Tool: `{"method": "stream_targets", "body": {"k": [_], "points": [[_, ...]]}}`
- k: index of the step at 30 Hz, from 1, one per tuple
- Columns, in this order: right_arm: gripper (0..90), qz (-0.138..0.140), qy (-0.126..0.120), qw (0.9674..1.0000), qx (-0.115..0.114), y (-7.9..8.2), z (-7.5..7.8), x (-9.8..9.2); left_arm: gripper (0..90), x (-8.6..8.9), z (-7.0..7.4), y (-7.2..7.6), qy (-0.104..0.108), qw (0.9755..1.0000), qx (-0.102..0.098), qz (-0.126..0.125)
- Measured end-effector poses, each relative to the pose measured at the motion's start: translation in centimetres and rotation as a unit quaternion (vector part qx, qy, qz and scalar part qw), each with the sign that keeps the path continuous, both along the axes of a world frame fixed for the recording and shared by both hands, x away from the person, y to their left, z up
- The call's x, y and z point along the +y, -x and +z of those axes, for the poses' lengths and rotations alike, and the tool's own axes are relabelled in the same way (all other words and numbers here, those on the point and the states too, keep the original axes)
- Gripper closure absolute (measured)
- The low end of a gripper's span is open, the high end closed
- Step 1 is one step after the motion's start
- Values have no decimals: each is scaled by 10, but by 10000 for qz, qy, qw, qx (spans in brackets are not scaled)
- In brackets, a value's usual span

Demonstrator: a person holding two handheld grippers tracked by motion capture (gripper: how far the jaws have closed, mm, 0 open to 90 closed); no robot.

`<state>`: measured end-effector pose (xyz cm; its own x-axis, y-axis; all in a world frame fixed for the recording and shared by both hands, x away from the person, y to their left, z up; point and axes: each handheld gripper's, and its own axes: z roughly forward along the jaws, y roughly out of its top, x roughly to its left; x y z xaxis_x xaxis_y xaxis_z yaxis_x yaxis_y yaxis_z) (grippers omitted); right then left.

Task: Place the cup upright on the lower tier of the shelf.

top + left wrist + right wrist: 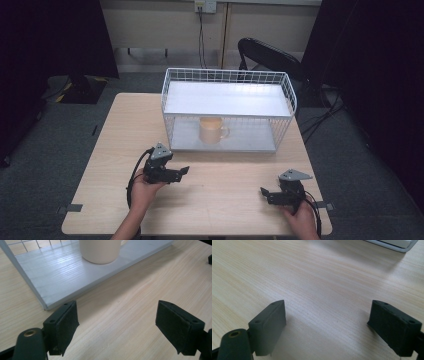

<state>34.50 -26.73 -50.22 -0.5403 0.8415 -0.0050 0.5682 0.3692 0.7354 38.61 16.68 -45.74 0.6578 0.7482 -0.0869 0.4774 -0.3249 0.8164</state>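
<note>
The left hand-held gripper (179, 172) rested low on the tabletop (220, 195) with its jaws wide apart and nothing between them; it pointed toward the right and a little forward; the right hand-held gripper (265, 192) sat near the front right corner, also spread wide and empty, pointing left across the bare wood. Just past the left one stood a white wire rack (227, 77) with two flat shelves; on its bottom shelf (250, 137) stood a cream mug (212, 130), upright, with its handle sticking out toward the right. In the left gripper view the mug (100, 251) was close ahead, up and a bit to the left of the jaws, set back from the shelf's front edge (100, 285). The left hand was much nearer to the mug than the right; the front of the rack looked open, so I think the left one would go in forward and take the mug from its side.
</note>
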Motion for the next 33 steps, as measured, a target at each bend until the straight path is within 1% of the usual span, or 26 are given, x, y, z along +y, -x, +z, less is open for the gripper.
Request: {"method": "stream_targets", "body": {"k": [1, 3, 5, 6, 9, 11, 15, 18, 19, 21, 22, 23, 26, 28, 29, 33], "points": [[135, -1, 0, 10000, 0, 0, 0, 0, 182, 1, 0, 1, 30, 10000, 26, 3], [134, 0, 0, 10000, 1, 0, 0, 0, 182, 4, -1, 2, 8, 10000, 24, 30], [134, 0, 1, 10000, 0, 0, 0, 0, 183, 5, -1, 2, 39, 10000, 45, 45], [134, 0, 0, 10000, 0, 0, 0, 0, 183, 7, -1, 3, -10, 10000, 35, 39], [134, 0, 0, 10000, 0, 0, 0, 0, 182, 11, -2, 4, -50, 10000, 41, 10], [134, 0, 0, 10000, 0, 0, 0, 0, 182, 13, -3, 5, -10, 10000, 53, -2], [134, 0, 0, 10000, 0, 0, 0, 0, 181, 20, -4, 7, -60, 10000, 61, 24], [135, 0, 1, 10000, 1, 0, 0, 0, 180, 26, -5, 8, -27, 10000, 79, 24], [134, 0, 0, 10000, 1, 0, 0, 0, 180, 28, -4, 8, -30, 10000, 58, 39], [134, 1, 1, 10000, 0, 0, 0, 0, 180, 32, -5, 9, -9, 9999, 80, 60], [134, 0, 0, 10000, 1, 0, 0, 0, 180, 34, -4, 9, -82, 9999, 59, 73], [134, 0, 1, 10000, 0, 0, 0, 0, 180, 35, -5, 10, -44, 9999, 64, 93], [134, 0, 1, 10000, 1, 0, 0, 0, 180, 40, -5, 11, -35, 9999, 80, 131], [134, 0, 0, 10000, 1, 0, 0, 0, 180, 43, -6, 12, -72, 9999, 68, 135], [134, 0, 1, 10000, 1, 0, 0, 0, 180, 45, -6, 13, -95, 9998, 92, 146], [134, 0, 1, 10000, 0, 0, 0, 0, 180, 49, -7, 14, -77, 9998, 100, 175]]}}
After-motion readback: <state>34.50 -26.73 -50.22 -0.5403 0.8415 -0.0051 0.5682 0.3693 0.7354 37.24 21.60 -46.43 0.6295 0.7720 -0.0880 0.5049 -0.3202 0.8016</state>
